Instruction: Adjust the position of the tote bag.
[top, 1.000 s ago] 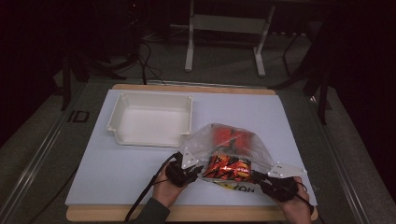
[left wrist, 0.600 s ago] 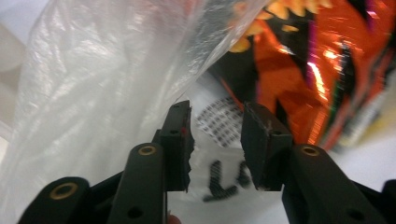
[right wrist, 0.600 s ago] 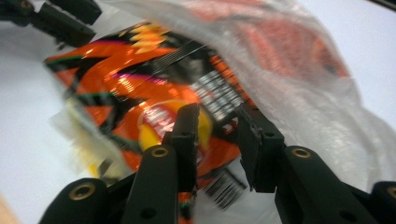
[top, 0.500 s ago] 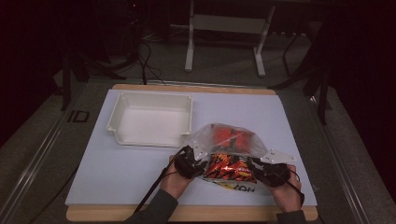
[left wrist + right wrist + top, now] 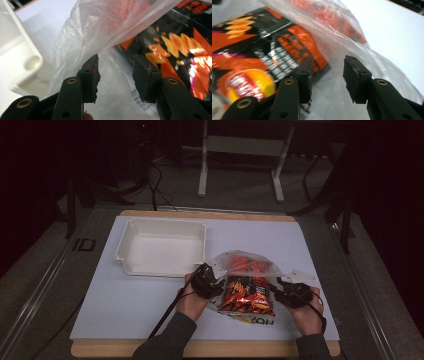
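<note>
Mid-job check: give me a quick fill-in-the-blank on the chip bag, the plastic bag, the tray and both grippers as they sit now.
1. The orange chip bag lies partly inside a clear ____ bag.
2. The white tray holds ____.
3. The left gripper and right gripper both have their jaws ____, having just been opening.

Missing words: plastic; nothing; open

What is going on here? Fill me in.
A person works a clear plastic bag with a gripper in each hand, near the table's front edge. An orange-and-black chip packet lies half out of the bag's mouth. The left gripper and right gripper sit at either side of that mouth; their jaws have just been opening and stand apart, clamping nothing. A white tray sits behind, nothing in it.
</note>
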{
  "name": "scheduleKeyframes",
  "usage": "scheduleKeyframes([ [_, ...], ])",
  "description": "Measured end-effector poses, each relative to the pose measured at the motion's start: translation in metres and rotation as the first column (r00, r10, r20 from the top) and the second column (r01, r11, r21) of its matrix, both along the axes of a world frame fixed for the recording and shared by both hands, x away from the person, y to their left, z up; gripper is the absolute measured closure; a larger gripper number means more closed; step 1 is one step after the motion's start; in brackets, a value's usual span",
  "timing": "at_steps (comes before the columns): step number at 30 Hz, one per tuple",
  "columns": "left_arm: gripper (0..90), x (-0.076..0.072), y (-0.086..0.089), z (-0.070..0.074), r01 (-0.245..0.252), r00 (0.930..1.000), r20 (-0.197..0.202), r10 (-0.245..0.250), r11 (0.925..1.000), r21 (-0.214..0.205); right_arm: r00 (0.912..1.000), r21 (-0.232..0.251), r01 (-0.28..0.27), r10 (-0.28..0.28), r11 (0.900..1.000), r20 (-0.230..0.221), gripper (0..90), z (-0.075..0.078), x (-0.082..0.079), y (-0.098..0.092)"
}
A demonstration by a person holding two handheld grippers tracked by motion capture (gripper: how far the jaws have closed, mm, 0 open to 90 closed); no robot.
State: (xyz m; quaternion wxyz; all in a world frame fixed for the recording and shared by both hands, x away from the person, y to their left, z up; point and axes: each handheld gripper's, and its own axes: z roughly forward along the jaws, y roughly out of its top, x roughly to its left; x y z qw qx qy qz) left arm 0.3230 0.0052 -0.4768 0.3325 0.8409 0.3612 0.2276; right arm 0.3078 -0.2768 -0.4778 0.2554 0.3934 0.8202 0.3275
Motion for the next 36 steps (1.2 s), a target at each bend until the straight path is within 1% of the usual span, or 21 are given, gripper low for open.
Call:
scheduleKeyframes([
  [3, 55.0, 0.006, -0.002, 0.005, -0.01, 0.9999, 0.01, 0.01, 0.9999, 0.004, 0.9999, -0.008, 0.013, -0.013, 0.9999, -0.007, 56.8, 0.0, 0.007, -0.001],
  [6, 54.4, 0.011, -0.004, 0.008, -0.016, 0.9997, 0.021, 0.015, 0.9997, 0.018, 0.9997, -0.021, 0.008, -0.008, 0.9998, -0.024, 52.1, -0.002, 0.012, 0.001],
  [8, 54.0, 0.015, -0.006, 0.009, -0.021, 0.9995, 0.023, 0.02, 0.9993, 0.032, 0.9996, -0.044, 0.002, -0.004, 0.999, -0.028, 49.4, -0.004, 0.013, 0.002],
  [11, 52.6, 0.02, -0.011, 0.007, -0.031, 0.9993, 0.024, 0.03, 0.9982, 0.05, 0.9996, -0.079, 0.016, -0.018, 0.9967, -0.024, 46.9, -0.007, 0.016, 0.004],
  [13, 51.2, 0.023, -0.015, 0.005, -0.026, 0.9995, 0.021, 0.025, 0.9981, 0.057, 0.9994, -0.092, 0.022, -0.024, 0.9955, -0.024, 45.6, -0.009, 0.019, 0.004],
  [15, 48.6, 0.025, -0.019, 0.001, -0.021, 0.9997, 0.011, 0.02, 0.9971, 0.073, 0.9991, -0.11, 0.03, -0.033, 0.9934, -0.025, 46.4, -0.011, 0.022, 0.005],
  [18, 45.5, 0.028, -0.026, -0.007, -0.015, 0.9999, 0.006, 0.014, 0.9935, 0.113, 0.9987, -0.13, 0.04, -0.044, 0.9907, -0.027, 50.3, -0.013, 0.027, 0.005],
  [20, 44.9, 0.03, -0.031, -0.012, -0.014, 0.9999, 0.006, 0.013, 0.9904, 0.138, 0.9981, -0.126, 0.052, -0.056, 0.9907, -0.027, 55.0, -0.014, 0.029, 0.003],
  [21, 45.1, 0.032, -0.032, -0.015, -0.019, 0.9998, 0.007, 0.018, 0.9853, 0.17, 0.9975, -0.122, 0.062, -0.065, 0.9907, -0.026, 59.1, -0.014, 0.031, 0.002],
  [22, 47.8, 0.033, -0.033, -0.017, -0.027, 0.9996, 0.005, 0.026, 0.9817, 0.188, 0.9973, -0.116, 0.063, -0.067, 0.9912, -0.03, 65.1, -0.013, 0.033, 0.0],
  [23, 50.8, 0.034, -0.034, -0.019, -0.03, 0.9995, -0.004, 0.032, 0.9769, 0.212, 0.9971, -0.111, 0.066, -0.07, 0.9916, -0.03, 68.4, -0.013, 0.034, -0.002],
  [24, 56.1, 0.036, -0.034, -0.02, -0.02, 0.9994, -0.023, 0.025, 0.976, 0.217, 0.9968, -0.109, 0.071, -0.075, 0.9915, -0.028, 70.8, -0.012, 0.035, -0.003],
  [25, 63.6, 0.036, -0.033, -0.021, -0.008, 0.999, -0.042, 0.017, 0.9753, 0.221, 0.9962, -0.11, 0.078, -0.081, 0.9909, -0.03, 74.2, -0.012, 0.036, -0.005],
  [26, 68.9, 0.036, -0.032, -0.022, 0.008, 0.9985, -0.054, 0.005, 0.9736, 0.228, 0.9962, -0.11, 0.078, -0.082, 0.9908, -0.029, 76.8, -0.011, 0.037, -0.007],
  [28, 81.4, 0.032, -0.029, -0.021, 0.047, 0.9975, -0.061, -0.034, 0.9734, 0.224, 0.9954, -0.114, 0.086, -0.09, 0.9897, -0.031, 80.7, -0.01, 0.04, -0.01],
  [29, 85.4, 0.029, -0.028, -0.02, 0.053, 0.9979, -0.049, -0.043, 0.973, 0.224, 0.9951, -0.113, 0.089, -0.093, 0.9896, -0.033, 82.5, -0.009, 0.042, -0.013],
  [31, 88.6, 0.024, -0.024, -0.018, 0.066, 0.9978, -0.02, -0.063, 0.9709, 0.23, 0.9937, -0.107, 0.1, -0.105, 0.9893, -0.039, 85.7, -0.008, 0.045, -0.018],
  [34, 89.5, 0.019, -0.017, -0.014, 0.064, 0.9972, 0.024, -0.071, 0.9724, 0.225, 0.9913, -0.108, 0.119, -0.124, 0.987, -0.043, 88.1, -0.007, 0.049, -0.023],
  [35, 89.7, 0.018, -0.015, -0.013, 0.054, 0.9972, 0.039, -0.064, 0.9733, 0.223, 0.9904, -0.107, 0.124, -0.13, 0.9865, -0.047, 88.5, -0.007, 0.05, -0.025],
  [36, 89.7, 0.018, -0.012, -0.011, 0.049, 0.9974, 0.041, -0.059, 0.9759, 0.212, 0.9899, -0.108, 0.128, -0.134, 0.9859, -0.047, 88.6, -0.006, 0.051, -0.026],
])
